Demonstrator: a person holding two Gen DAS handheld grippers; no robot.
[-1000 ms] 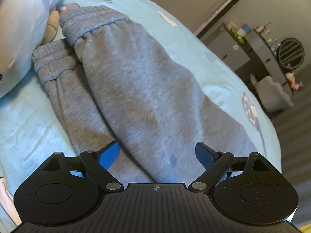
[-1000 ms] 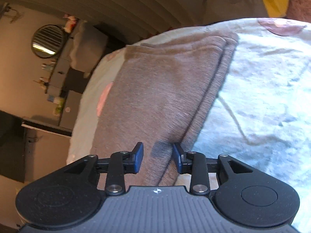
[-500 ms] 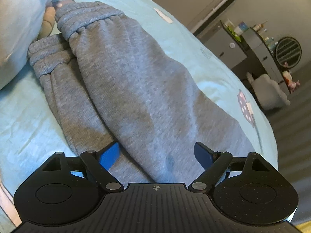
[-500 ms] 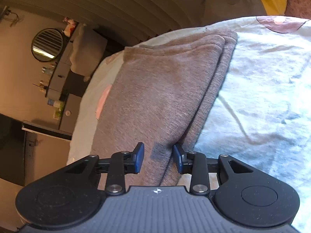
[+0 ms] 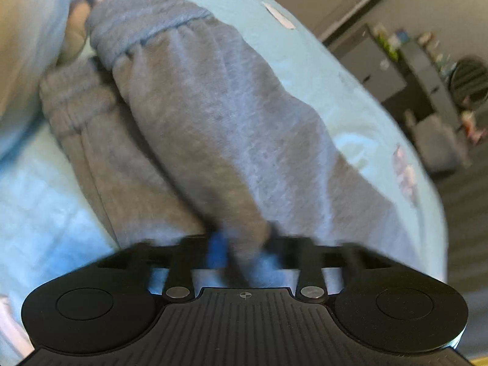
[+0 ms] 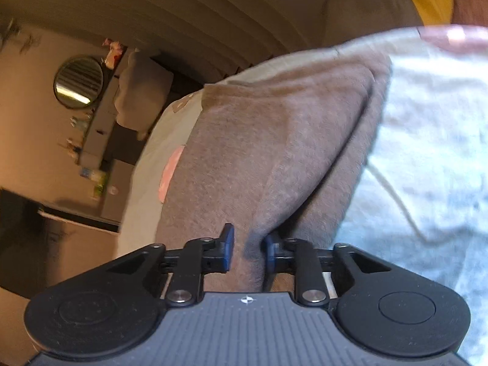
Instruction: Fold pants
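We have both grippers pinching the pants (image 5: 213, 140), jaws just closed on gray cloth: left gripper (image 5: 241, 253) and right gripper (image 6: 248, 251) alike. From each gripper, the pants run lengthwise away across the bed (image 5: 320, 70), cuffs (image 5: 137, 36) farthest from the left gripper.

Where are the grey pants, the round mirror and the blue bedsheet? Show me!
grey pants (image 5: 213, 128): left wrist view, middle of the upper leg.
round mirror (image 6: 78, 81): right wrist view, centre of the glass.
blue bedsheet (image 5: 39, 201): left wrist view, bare sheet beside the pants.
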